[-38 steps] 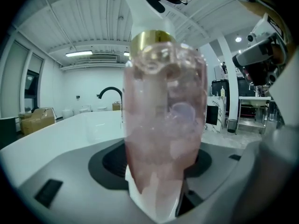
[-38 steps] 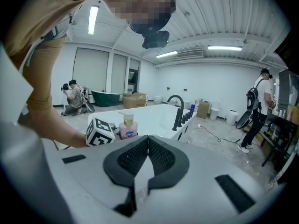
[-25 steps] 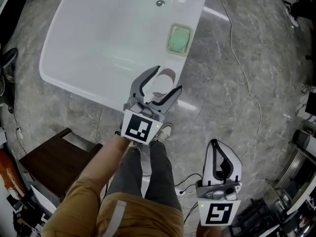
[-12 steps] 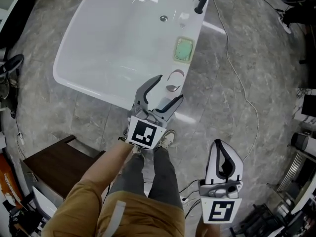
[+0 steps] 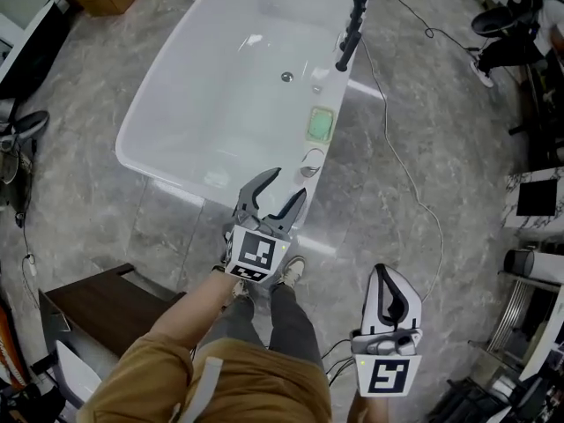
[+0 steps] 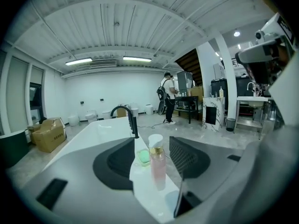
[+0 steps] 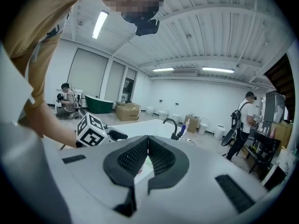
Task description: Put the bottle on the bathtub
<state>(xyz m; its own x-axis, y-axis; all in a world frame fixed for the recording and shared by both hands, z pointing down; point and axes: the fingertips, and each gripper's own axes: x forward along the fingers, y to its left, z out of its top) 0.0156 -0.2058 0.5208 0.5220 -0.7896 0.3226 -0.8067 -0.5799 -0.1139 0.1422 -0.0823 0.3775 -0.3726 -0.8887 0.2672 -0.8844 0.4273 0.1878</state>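
Bottle (image 5: 308, 160) is standing upright on the bathtub (image 5: 198, 122) rim, with the green soap dish (image 5: 319, 123) just past it at 12 o'clock and the black faucet (image 5: 345, 25) farther along. Left gripper (image 5: 288, 184) is hovering near the bottle, which is sitting at its 1 o'clock; its fingers are apart, just been closing partway, nothing between them. Right gripper (image 5: 385, 276) is hanging at the left one's 5 o'clock over the floor (image 5: 414, 122), fingers together, empty.
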